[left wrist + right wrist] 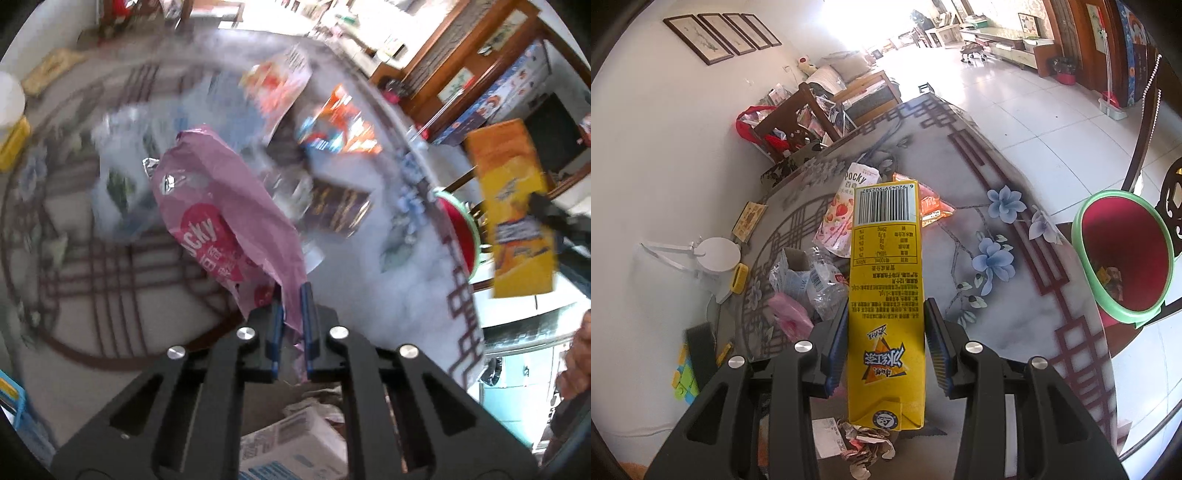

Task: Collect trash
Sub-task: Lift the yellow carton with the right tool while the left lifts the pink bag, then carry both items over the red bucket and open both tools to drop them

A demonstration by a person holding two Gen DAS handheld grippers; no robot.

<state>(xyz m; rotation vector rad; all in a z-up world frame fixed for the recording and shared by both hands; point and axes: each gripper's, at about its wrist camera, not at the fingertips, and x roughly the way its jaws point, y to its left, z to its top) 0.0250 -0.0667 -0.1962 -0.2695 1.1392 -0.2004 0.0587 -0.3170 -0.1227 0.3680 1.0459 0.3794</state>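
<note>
Left gripper (293, 314) pinched tight on the lower edge of a pink Pocky wrapper (225, 218), lifted above the patterned table (413, 280). Right gripper (886, 343) clamped around a yellow drink carton (886, 295), held over the table. Red bin with green rim (1123, 254) stood just beside the table edge, scraps inside.

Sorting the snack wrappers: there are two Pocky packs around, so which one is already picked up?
The pink Pocky wrapper, pinched in the left gripper and hanging off the table. The white strawberry Pocky pack lies on the table, untouched.
</note>
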